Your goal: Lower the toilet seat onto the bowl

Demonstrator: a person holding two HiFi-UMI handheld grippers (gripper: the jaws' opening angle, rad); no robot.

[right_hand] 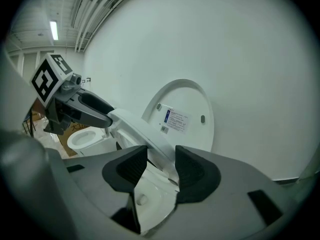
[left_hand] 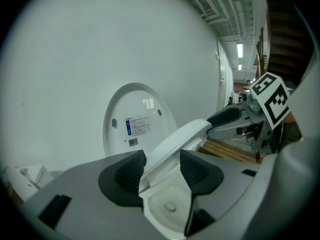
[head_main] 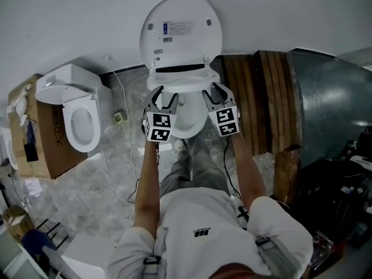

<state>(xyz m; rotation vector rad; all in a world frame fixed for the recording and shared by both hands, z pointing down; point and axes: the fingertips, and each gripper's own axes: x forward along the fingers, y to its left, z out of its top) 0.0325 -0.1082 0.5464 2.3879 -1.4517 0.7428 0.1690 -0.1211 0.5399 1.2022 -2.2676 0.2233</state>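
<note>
The white toilet stands against the wall with its round lid (head_main: 180, 31) upright. Its seat (head_main: 174, 80) is tilted partway down over the bowl (head_main: 187, 124). My left gripper (head_main: 165, 95) grips the seat's left rim and my right gripper (head_main: 212, 92) grips its right rim. In the left gripper view the seat (left_hand: 172, 141) runs between the left gripper's (left_hand: 162, 171) pads, with the right gripper (left_hand: 230, 116) on the far rim. In the right gripper view the seat (right_hand: 140, 129) passes between the right gripper's (right_hand: 161, 169) pads, close against the right one. The left gripper (right_hand: 92, 109) holds the opposite rim.
A second toilet (head_main: 78, 118) sits at the left beside a cardboard box (head_main: 46, 138). Wooden planks (head_main: 256, 97) and a large metal drum (head_main: 331, 103) stand to the right. A cable (head_main: 125, 115) trails over the plastic-covered floor. The person's legs are in front of the bowl.
</note>
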